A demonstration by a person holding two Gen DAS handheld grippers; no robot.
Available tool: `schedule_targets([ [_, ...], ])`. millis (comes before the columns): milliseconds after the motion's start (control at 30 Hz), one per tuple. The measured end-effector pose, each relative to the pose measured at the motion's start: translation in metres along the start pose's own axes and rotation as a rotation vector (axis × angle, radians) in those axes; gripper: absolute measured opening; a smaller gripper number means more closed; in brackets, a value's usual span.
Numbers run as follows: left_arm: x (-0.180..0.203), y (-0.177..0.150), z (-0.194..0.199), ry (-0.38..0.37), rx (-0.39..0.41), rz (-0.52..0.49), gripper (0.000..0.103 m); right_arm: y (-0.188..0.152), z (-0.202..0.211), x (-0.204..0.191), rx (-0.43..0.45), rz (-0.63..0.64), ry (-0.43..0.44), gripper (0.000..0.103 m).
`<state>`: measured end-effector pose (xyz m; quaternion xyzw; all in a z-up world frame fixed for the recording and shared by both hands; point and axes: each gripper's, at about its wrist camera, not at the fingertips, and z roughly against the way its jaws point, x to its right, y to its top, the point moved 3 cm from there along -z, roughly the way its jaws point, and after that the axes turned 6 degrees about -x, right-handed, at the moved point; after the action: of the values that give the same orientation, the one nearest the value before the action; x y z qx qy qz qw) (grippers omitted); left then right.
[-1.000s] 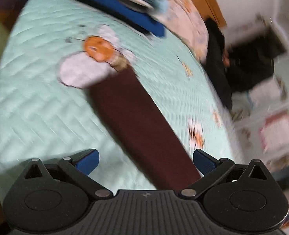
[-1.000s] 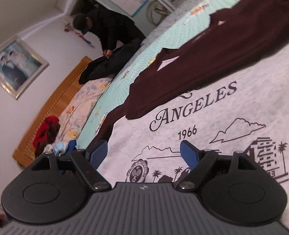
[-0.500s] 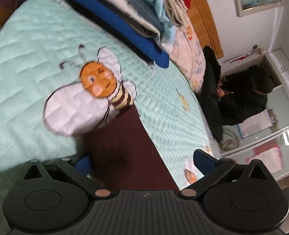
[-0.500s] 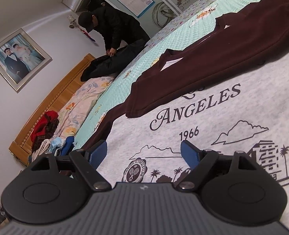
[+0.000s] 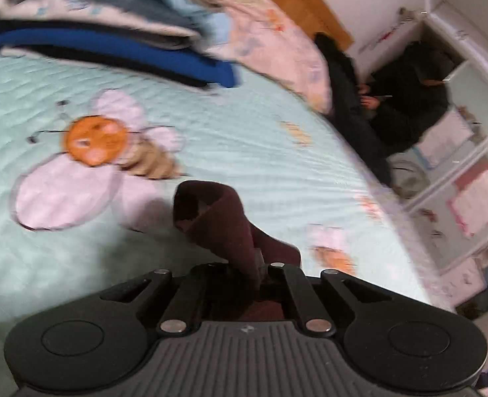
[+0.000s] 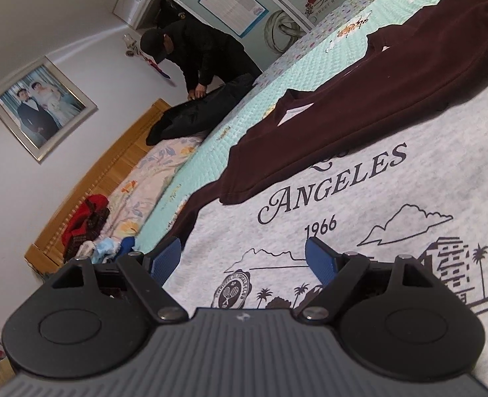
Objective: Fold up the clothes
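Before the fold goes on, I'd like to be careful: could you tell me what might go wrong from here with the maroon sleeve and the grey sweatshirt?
1. The left gripper, whose jaws have just closed, pinches only the bunched end of the maroon sleeve; it may slip out.
2. The maroon garment overlaps the grey sweatshirt, so pulling could drag it askew.
3. The right gripper is open, pinning nothing.

The mint-green quilted bedspread (image 5: 250,152) carries an orange-faced bee (image 5: 95,142) with pale wings, blurred here, while near the blue-padded fingers (image 6: 320,261) lies a heather-grey sweatshirt (image 6: 359,231) printed in navy lettering, a dark maroon garment (image 6: 376,99) across its far edge.
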<state>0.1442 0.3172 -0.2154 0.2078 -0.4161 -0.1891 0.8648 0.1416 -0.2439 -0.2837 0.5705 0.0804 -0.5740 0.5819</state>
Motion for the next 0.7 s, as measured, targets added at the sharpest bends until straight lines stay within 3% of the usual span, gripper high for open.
schedule_targets([
  [133, 0.070, -0.009, 0.019, -0.151, -0.040, -0.076, 0.005, 0.000, 0.007, 0.007, 0.031, -0.040, 0.065, 0.083],
  [300, 0.190, -0.037, 0.033, -0.299, -0.098, -0.286, 0.005, 0.001, 0.014, 0.015, 0.072, -0.095, 0.149, 0.083],
  [533, 0.327, -0.094, 0.042, -0.455, -0.128, -0.479, 0.005, 0.004, 0.022, 0.027, 0.106, -0.170, 0.257, 0.083],
  [700, 0.408, -0.133, 0.060, -0.555, -0.092, -0.621, 0.005, 0.006, 0.026, 0.035, 0.118, -0.220, 0.320, 0.083],
])
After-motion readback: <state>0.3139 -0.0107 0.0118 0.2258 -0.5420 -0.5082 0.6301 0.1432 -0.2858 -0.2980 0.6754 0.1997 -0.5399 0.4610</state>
